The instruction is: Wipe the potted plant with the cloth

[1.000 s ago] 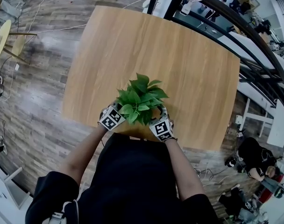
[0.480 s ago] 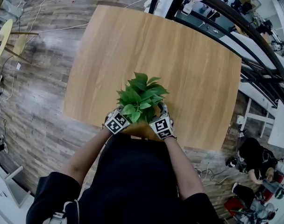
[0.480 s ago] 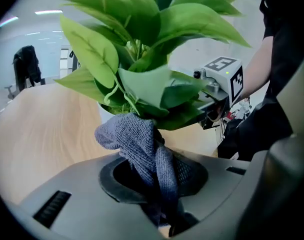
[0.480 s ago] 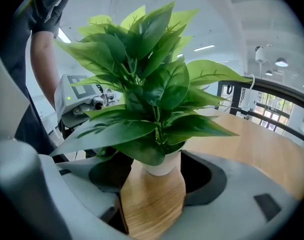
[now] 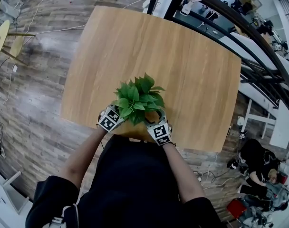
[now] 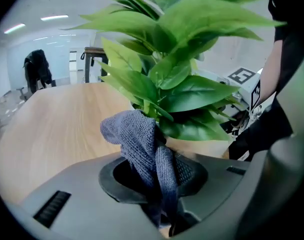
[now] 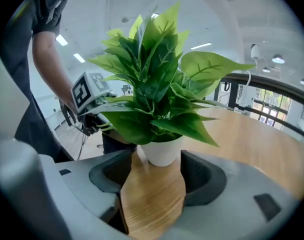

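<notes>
Near the front edge of the wooden table (image 5: 182,51), in the head view, the potted plant (image 5: 137,98) stands upright, close to the person. The left gripper (image 5: 110,119) is just beside it on one side and the right gripper (image 5: 159,131) is just beside it on the other, so both are about as near.

Over in the left gripper view, the jaws are pressed together on a grey-blue cloth (image 6: 142,141). The cloth sticks up out of them, and its top seems to touch the low leaves (image 6: 192,96). The plant is straight ahead, a little up and to the right, so I think the cloth only needs to slide up along a leaf.

Over in the right gripper view, the jaws are spread wide and pinch nothing. The white pot (image 7: 162,151) stands between their tips. I cannot tell if they touch it
</notes>
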`<action>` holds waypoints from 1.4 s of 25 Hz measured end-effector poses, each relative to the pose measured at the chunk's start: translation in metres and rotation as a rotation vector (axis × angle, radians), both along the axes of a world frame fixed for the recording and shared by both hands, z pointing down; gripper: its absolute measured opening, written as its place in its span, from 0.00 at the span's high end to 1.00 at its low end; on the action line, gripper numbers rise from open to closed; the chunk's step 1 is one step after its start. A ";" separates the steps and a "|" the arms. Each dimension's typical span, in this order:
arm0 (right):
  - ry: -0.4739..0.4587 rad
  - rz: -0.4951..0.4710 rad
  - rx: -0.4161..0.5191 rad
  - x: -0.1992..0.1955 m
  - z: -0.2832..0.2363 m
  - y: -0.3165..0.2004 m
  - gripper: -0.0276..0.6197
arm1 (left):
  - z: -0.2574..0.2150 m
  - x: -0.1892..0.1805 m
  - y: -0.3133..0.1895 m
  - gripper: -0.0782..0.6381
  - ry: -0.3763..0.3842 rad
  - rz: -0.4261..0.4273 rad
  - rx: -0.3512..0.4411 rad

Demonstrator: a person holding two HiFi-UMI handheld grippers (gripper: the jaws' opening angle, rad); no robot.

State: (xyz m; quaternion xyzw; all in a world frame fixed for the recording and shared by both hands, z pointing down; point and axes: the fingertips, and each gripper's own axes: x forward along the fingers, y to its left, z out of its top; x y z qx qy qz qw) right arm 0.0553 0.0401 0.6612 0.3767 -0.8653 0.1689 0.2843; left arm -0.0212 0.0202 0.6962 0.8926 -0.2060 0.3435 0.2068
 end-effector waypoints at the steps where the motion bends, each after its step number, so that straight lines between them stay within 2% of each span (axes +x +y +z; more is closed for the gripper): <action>1: 0.034 -0.014 0.021 0.004 -0.001 -0.004 0.51 | 0.000 -0.001 -0.003 0.70 0.001 -0.013 -0.003; 3: 0.072 -0.037 0.056 0.010 -0.003 -0.014 0.51 | 0.001 0.000 -0.005 0.70 -0.005 -0.010 0.003; 8: 0.094 -0.103 0.101 -0.001 -0.009 -0.027 0.51 | 0.001 0.007 -0.005 0.70 -0.035 0.036 0.030; 11: 0.088 -0.077 0.094 -0.003 -0.010 -0.029 0.51 | -0.002 0.011 0.000 0.70 -0.033 0.036 0.020; 15: 0.085 -0.045 0.088 -0.002 -0.009 -0.027 0.51 | 0.000 0.026 0.026 0.70 -0.010 0.094 -0.025; 18: 0.081 -0.043 0.085 -0.004 -0.010 -0.025 0.51 | 0.001 0.027 0.031 0.70 0.003 0.077 -0.039; 24: 0.063 -0.101 0.063 -0.016 -0.011 0.005 0.51 | 0.007 0.009 0.016 0.70 -0.034 0.057 -0.033; 27: 0.043 -0.055 0.058 -0.013 -0.010 0.015 0.51 | 0.008 0.003 0.014 0.70 -0.036 0.061 -0.019; 30: 0.067 -0.003 0.065 -0.002 -0.007 0.010 0.51 | 0.006 -0.001 0.011 0.70 -0.035 0.053 -0.013; 35: 0.109 -0.037 0.093 0.003 -0.006 -0.015 0.51 | 0.005 0.000 0.003 0.70 -0.031 0.048 0.006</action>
